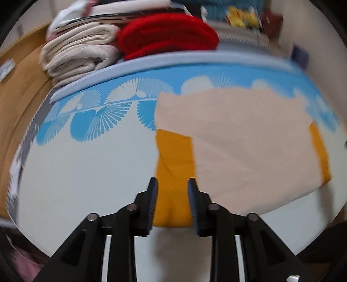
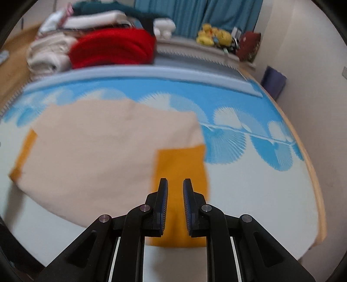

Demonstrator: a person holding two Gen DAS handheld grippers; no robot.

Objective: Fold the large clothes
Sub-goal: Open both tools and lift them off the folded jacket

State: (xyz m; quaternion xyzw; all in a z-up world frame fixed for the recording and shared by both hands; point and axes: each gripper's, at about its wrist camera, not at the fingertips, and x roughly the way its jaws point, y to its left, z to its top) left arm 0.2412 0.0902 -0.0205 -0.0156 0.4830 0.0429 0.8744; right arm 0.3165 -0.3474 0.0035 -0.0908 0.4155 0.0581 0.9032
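- Left wrist view: my left gripper [image 1: 172,184] hangs above the bed [image 1: 76,173] with its two fingers apart and nothing between the pads; I see only cloth far below through the gap.
- Under it lies the folded garment [image 1: 245,151], a pale peach panel laid flat on the white part of the sheet, with mustard-yellow sleeves [image 1: 173,164] sticking out at the near left corner and along the right edge.
- The garment's far edge reaches onto the blue fan-patterned band [image 1: 104,121] of the sheet.
- Beyond the band, at the head of the bed, sit a stack of cream folded cloth [image 1: 76,56] and, just beside it, a red folded pile [image 1: 167,34].
- Right wrist view: my right gripper [image 2: 175,184] is also above the bed, its fingers a narrow gap apart and empty, not touching the cloth.
- The same garment [image 2: 97,151] lies left of centre here, with a yellow sleeve [image 2: 182,162] directly below my fingers and another yellow strip at its far left edge.
- At the back I see the red pile [image 2: 112,47], the cream stack [image 2: 47,54], teal curtains [image 2: 195,15] and yellow plush toys [image 2: 213,34] on a ledge.
- The picture is blurred, so finer folds are hard to tell.
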